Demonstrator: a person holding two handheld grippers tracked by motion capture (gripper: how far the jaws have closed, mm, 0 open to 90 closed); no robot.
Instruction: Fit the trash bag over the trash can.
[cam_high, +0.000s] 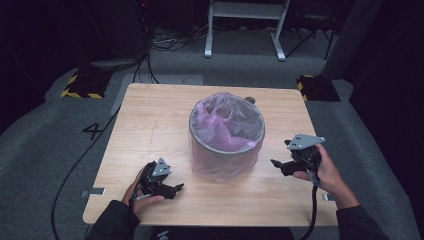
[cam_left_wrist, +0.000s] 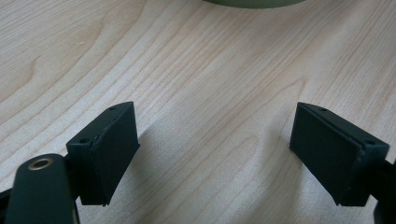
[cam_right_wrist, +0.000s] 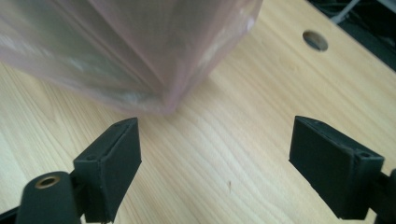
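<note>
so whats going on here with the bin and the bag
A person sits at a wooden table with a pair of tongs in each hand. In the middle stands a round grey bin with a pink plastic bag draped into it and down over its outside. The left tongs rest low near the table's front edge, open and empty. The right tongs are beside the bin's right side, also open, close to the bag's loose bottom edge but not touching it.

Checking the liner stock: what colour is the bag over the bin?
Translucent pink-purple bag, draped over the grey bin; clearest in the high view.
</note>
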